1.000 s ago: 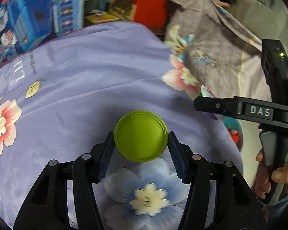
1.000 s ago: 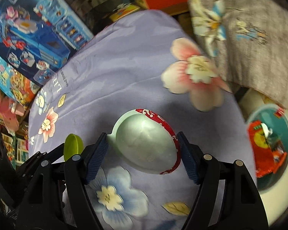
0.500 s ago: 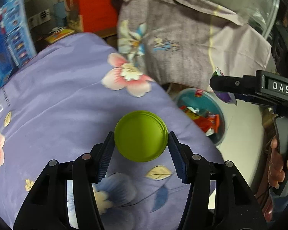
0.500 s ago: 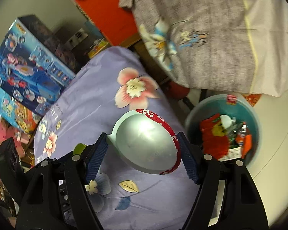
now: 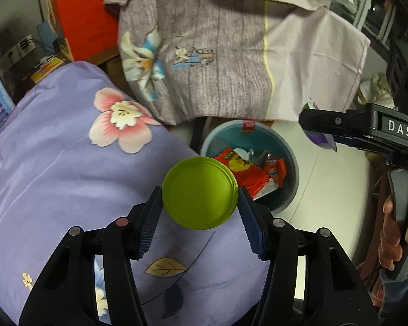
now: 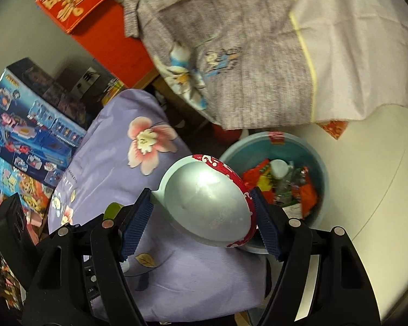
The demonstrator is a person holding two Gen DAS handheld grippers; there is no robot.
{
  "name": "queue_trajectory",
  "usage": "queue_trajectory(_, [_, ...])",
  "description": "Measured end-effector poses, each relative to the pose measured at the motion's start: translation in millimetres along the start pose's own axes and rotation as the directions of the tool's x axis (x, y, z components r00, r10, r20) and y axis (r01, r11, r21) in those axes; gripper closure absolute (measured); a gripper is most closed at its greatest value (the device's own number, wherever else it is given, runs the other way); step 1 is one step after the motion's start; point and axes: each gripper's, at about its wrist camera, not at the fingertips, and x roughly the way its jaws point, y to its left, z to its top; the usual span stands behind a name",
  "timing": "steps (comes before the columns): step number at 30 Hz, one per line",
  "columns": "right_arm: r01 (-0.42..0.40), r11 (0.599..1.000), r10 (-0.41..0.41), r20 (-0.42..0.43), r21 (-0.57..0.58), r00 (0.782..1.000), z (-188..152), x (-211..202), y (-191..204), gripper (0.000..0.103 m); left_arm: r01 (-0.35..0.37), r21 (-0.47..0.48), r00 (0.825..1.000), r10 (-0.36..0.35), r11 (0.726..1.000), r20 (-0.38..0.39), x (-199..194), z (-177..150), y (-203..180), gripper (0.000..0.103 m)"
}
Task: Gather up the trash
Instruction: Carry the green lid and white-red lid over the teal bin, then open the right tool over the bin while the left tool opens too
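Observation:
My left gripper (image 5: 200, 207) is shut on a round green lid (image 5: 199, 193), held above the edge of the purple flowered cloth (image 5: 68, 168). My right gripper (image 6: 202, 212) is shut on a silvery foil lid with a red patterned rim (image 6: 206, 203). A teal trash basin (image 5: 291, 160) on the floor holds red wrappers and other trash; it also shows in the right wrist view (image 6: 319, 163), just beyond and right of the foil lid. The right gripper's body (image 5: 367, 130) shows in the left wrist view, to the right of the basin.
A grey flowered cloth (image 5: 217, 54) hangs behind the basin. A red box (image 6: 100, 27) and blue toy boxes (image 6: 32, 119) stand at the back left. Pale floor (image 6: 372, 176) lies right of the basin.
Both grippers have swung right, from over the purple cloth toward its edge. The trash basin has come into view and is now closer under both held lids.

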Motion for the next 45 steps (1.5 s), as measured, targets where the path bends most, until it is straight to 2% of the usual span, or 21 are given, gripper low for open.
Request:
queue_trajectory(18, [0.022, 0.996, -0.019, -0.03, 0.092, 0.999, 0.3, 14.7, -64.2, 0.033, 0.044, 0.095, 0.997, -0.037, 0.995, -0.068, 46.4, 20.5, -45.5, 0.046])
queue_trajectory(29, [0.038, 0.989, -0.028, -0.074, 0.142, 0.997, 0.6, 37.7, -90.4, 0.033, 0.083, 0.115, 0.986, -0.065, 0.99, -0.153, 90.6, 23.8, -62.1, 0.045])
queue_trajectory(31, [0.041, 0.988, -0.029, -0.081, 0.146, 0.996, 1.8, 42.6, -91.4, 0.033, 0.089, 0.119, 0.983, -0.068, 0.989, -0.169, 97.9, 24.9, -65.3, 0.04])
queue_trajectory(33, [0.042, 0.988, -0.029, -0.09, 0.147, 0.996, 2.8, 47.6, -92.2, 0.033, 0.088, 0.117, 0.982, -0.066, 0.989, -0.178, 102.8, 25.5, -68.2, 0.029])
queue_trajectory(41, [0.032, 0.99, -0.014, -0.13, 0.141, 0.991, 2.7, 66.8, -89.2, 0.033, 0.081, 0.104, 0.983, -0.062, 0.991, -0.174, 104.7, 23.3, -60.1, 0.021])
queue_trajectory(43, [0.022, 0.989, 0.0, -0.147, 0.149, 0.989, 0.6, 71.5, -87.3, 0.028, 0.079, 0.092, 0.982, -0.062, 0.993, -0.176, 103.8, 23.1, -56.7, 0.018])
queue_trajectory(45, [0.02, 0.987, 0.005, -0.156, 0.159, 0.988, -1.3, 73.4, -86.1, 0.027, 0.077, 0.086, 0.983, -0.061, 0.993, -0.176, 102.3, 22.5, -54.4, 0.016])
